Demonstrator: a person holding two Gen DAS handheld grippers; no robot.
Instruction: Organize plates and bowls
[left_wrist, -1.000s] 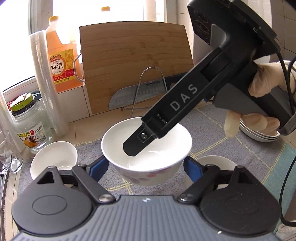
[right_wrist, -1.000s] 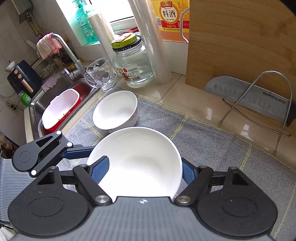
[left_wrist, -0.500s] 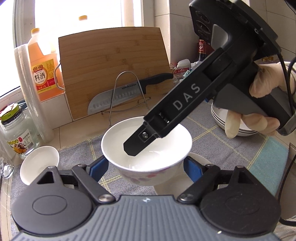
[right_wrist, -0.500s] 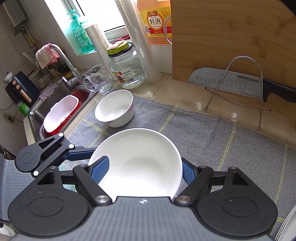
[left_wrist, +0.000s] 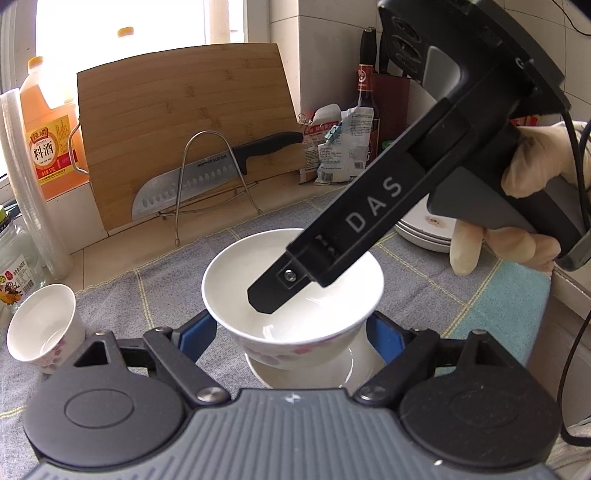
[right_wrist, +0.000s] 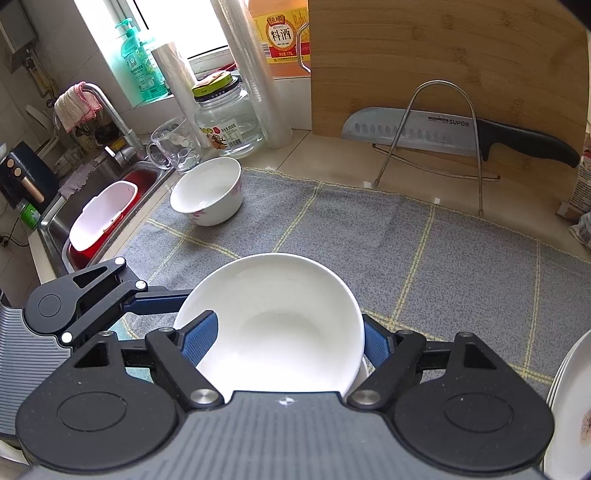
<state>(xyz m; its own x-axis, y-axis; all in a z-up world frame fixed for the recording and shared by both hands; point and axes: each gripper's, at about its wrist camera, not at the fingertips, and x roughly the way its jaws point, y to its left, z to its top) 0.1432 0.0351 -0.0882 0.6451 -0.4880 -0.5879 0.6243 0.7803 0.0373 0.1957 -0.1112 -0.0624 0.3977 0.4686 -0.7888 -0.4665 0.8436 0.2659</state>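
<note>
Kitchen counter, grey mat (right_wrist: 369, 229) laid over it.

L gripper (left_wrist: 291, 336): jaws at approx. mid width, blue pads pressed on both sides of bowl (right_wrist: 280, 295) low on its wall. Bowl is held upright, clear of mat.

R gripper (right_wrist: 287, 343): closed about same bowl from above. One pad is seen lying over the inside, the other at the outer rim. The exact contact cannot be made out.

Directly below: lower bowl (left_wrist: 343, 373) on mat, rim showing under held bowl. Nesting is judged to be the step in hand. Whether the two touch cannot be told.

Further out: far bowl (right_wrist: 207, 195) near the sink edge. Plates (left_wrist: 424, 232) are stacked at the R side.

Risks noted:
- Two grips on one bowl. If one is let go first, bowl may be tipped.
- Glazed wall, so slip is possible under light pressure.
- Off-centre lowering: rims may be knocked and chipped, or lower bowl shoved along mat.
- R finger inside: bowl may be dragged out on withdrawal.
</note>
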